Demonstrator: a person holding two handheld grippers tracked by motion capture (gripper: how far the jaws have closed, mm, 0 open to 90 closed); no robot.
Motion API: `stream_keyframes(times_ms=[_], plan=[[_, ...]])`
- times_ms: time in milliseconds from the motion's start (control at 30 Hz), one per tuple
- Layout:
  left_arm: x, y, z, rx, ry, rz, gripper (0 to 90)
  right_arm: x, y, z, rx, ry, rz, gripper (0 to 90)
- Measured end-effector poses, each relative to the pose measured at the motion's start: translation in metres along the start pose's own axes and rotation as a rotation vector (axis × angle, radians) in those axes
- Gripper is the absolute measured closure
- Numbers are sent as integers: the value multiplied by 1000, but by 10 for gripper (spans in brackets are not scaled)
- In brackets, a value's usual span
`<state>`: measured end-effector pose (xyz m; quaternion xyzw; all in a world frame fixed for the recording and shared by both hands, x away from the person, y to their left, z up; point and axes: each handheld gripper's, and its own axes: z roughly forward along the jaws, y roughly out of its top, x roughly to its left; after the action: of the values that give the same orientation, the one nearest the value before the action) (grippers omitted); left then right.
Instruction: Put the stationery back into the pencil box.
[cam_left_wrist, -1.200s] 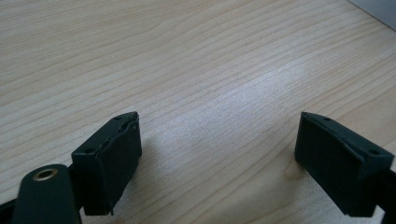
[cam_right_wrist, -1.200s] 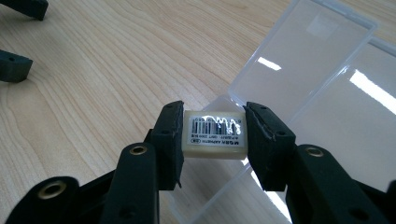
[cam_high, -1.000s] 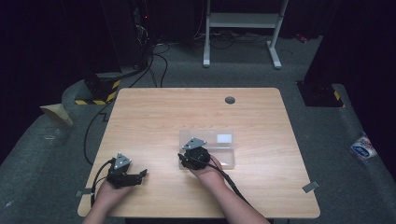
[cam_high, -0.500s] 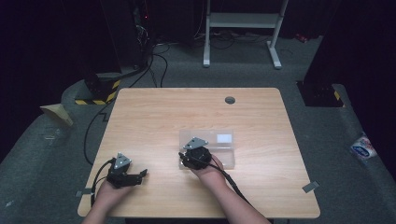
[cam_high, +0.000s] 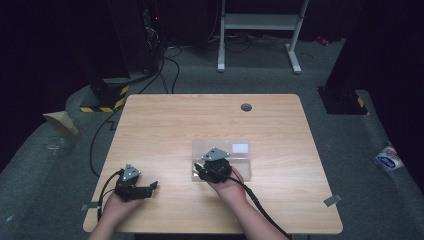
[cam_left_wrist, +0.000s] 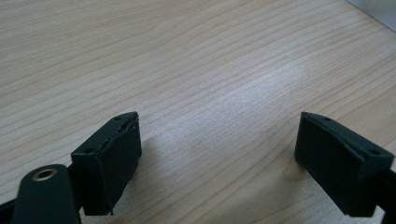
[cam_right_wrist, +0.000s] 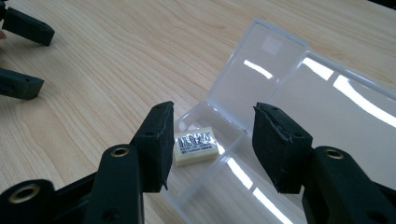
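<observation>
Your right claw (cam_high: 200, 171) hides the clear box's (cam_high: 240, 156) near-left corner; the eraser's (cam_right_wrist: 195, 146) print is unreadable.

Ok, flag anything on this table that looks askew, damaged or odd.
Nothing stands out. The clear plastic box lies open with its lid tilted back, a small eraser inside; the right gripper hovers open over it.

Wood table (cam_high: 210, 125), grey floor (cam_high: 350, 150), dark rm

Box (cam_high: 235, 152) sits on table (cam_high: 210, 120) right of centre, lid (cam_right_wrist: 257, 70) open. Eraser (cam_right_wrist: 195, 146) in box's near compartment, btwn right gripper (cam_right_wrist: 210, 140) jaws. Left gripper (cam_high: 150, 188) near front-left edge, well apart from box.
</observation>
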<state>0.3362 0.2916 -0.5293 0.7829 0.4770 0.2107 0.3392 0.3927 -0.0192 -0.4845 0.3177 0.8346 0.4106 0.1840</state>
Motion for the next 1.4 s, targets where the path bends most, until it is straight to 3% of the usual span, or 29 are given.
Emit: stream_keyframes(times_ms=[533,933,1233,1367,1400], plan=[[0,1,1,-2,2,3,148,-24,-23,-40,-34,-42,45,403],[0,1,1,-5,5,-1,149,-41,-46,-73,-63,-90,53,342],[-1,1,1,-5,9,-6,150,-73,-77,-108,-78,-178,131,283],[-1,0,1,-4,11,-10,151,-87,-94,-124,-81,-233,172,269],[-1,0,1,-8,13,-11,151,-96,-104,-132,-74,-267,185,263]])
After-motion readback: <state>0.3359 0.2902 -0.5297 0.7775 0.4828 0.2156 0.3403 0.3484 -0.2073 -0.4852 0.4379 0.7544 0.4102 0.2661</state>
